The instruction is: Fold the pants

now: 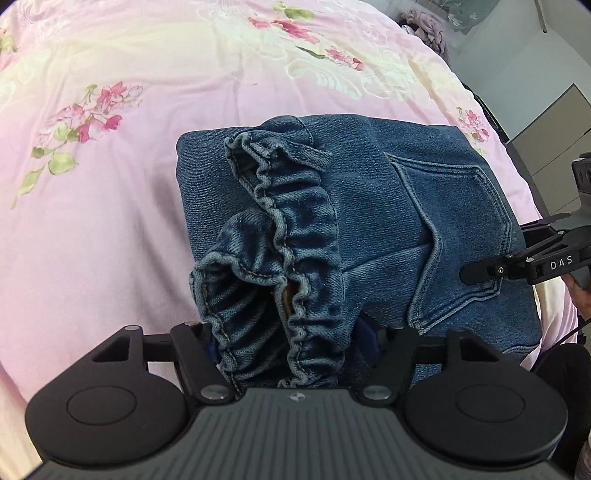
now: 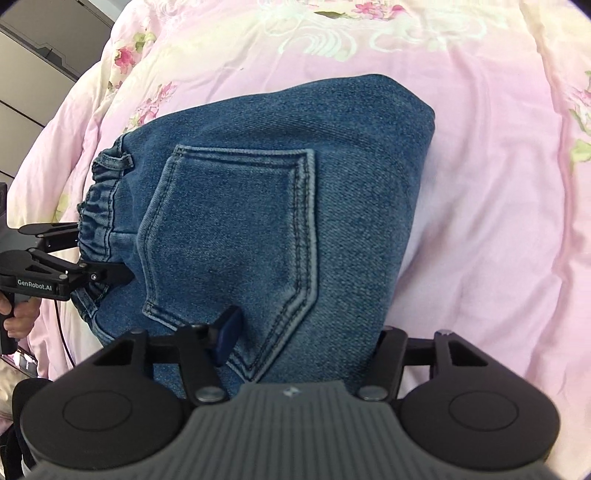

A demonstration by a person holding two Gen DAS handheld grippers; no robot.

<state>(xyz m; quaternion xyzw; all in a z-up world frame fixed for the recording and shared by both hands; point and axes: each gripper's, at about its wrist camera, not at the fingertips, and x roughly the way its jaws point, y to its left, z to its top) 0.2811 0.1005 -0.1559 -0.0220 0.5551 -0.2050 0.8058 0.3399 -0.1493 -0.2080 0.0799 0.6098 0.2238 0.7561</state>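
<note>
Blue denim pants [image 1: 369, 206] lie folded into a compact bundle on the pink bed, back pocket [image 2: 236, 229] facing up. The gathered elastic waistband [image 1: 291, 266] runs toward the left gripper. My left gripper [image 1: 291, 343] has its jaws wide, with the waistband end of the bundle lying between them. My right gripper [image 2: 303, 339] has its jaws wide around the pocket edge of the bundle; its left pad [image 2: 227, 336] rests on the denim and the right finger is hidden behind the cloth. Each gripper shows in the other's view, the right one [image 1: 480, 271] and the left one [image 2: 96, 275].
A pink floral quilt [image 1: 129, 110] covers the bed all around the pants [image 2: 480, 184]. Grey cabinets [image 1: 554, 122] and a heap of cloth [image 1: 424, 26] stand beyond the bed's far right edge. A person's hand [image 2: 18, 317] holds the left gripper's handle.
</note>
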